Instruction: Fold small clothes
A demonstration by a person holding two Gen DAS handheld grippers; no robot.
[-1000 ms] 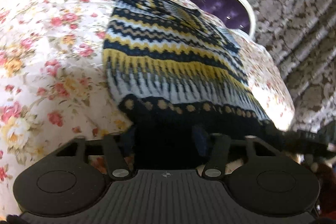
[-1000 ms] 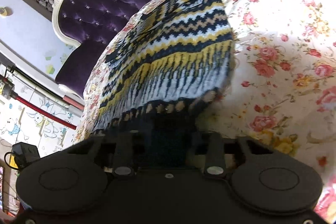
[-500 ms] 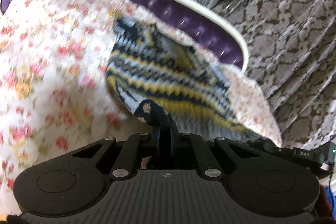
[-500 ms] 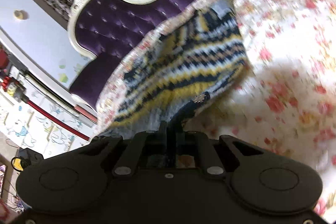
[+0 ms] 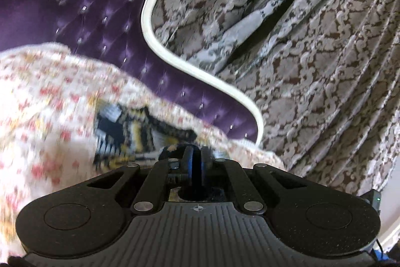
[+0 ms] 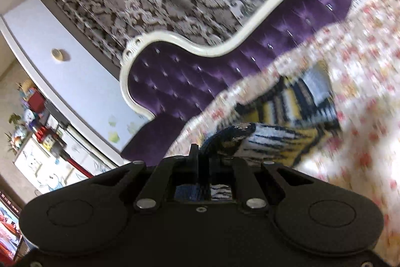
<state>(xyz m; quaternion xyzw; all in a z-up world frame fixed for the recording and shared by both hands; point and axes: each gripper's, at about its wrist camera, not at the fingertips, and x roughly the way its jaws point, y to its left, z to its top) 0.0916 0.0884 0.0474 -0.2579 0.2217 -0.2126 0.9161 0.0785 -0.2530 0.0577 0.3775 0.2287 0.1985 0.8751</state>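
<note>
Small knitted sweater (image 6: pixel 287 116), navy, yellow and white, lies on a floral bedspread (image 5: pixel 37 104), its dark hem lifted at two corners. The left gripper (image 5: pixel 196 154) and right gripper (image 6: pixel 203 154) are each clenched on that hem. It looks soft, light and floppy; the ribbed hem corners seem the firmest hold.

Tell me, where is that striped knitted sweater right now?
The striped knitted sweater lies on the floral bedspread before the purple tufted headboard, its dark hem pinched by both the left tongs and right tongs.

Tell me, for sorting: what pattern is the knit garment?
Navy, yellow and white zigzag stripes on the knit garment; clearest in the right wrist view.
</note>
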